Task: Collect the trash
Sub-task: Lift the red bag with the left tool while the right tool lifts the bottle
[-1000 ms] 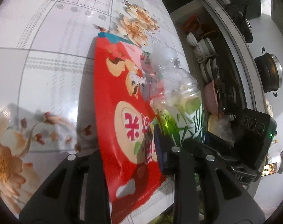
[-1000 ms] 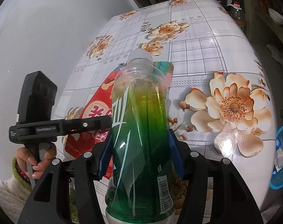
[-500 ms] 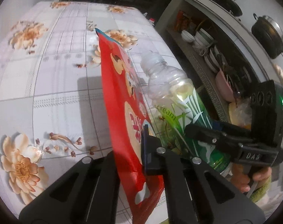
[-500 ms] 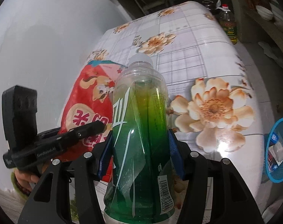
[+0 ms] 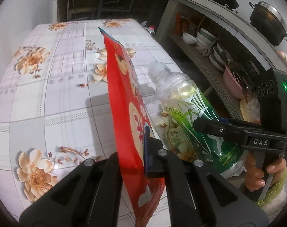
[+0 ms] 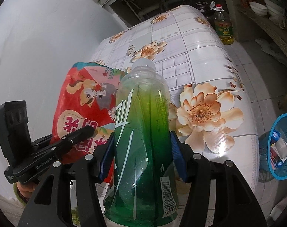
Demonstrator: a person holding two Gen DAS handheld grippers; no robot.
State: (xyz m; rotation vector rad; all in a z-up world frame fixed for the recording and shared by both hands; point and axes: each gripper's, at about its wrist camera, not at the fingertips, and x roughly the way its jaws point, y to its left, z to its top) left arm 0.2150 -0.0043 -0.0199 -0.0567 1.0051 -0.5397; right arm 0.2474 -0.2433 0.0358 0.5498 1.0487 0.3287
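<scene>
My left gripper (image 5: 133, 149) is shut on a red snack bag (image 5: 124, 102) and holds it edge-on above the floral tablecloth (image 5: 49, 94). The bag also shows in the right wrist view (image 6: 83, 109), with the left gripper (image 6: 86, 132) clamped on it. My right gripper (image 6: 142, 151) is shut on a green plastic bottle (image 6: 143, 132) with a clear cap, lifted off the table. The bottle also shows in the left wrist view (image 5: 190, 117), right of the bag, with the right gripper (image 5: 209, 126) on it.
A blue mesh waste basket (image 6: 279, 147) with some trash in it stands on the floor right of the table. An oil bottle (image 6: 223, 28) stands on the floor beyond the table. Shelves with bowls (image 5: 200, 37) and a pot (image 5: 266, 22) lie to the right.
Both grippers have lifted away from the table with the bag and the bottle. The bag has turned from lying flat to standing on edge. The basket has come more into view.
</scene>
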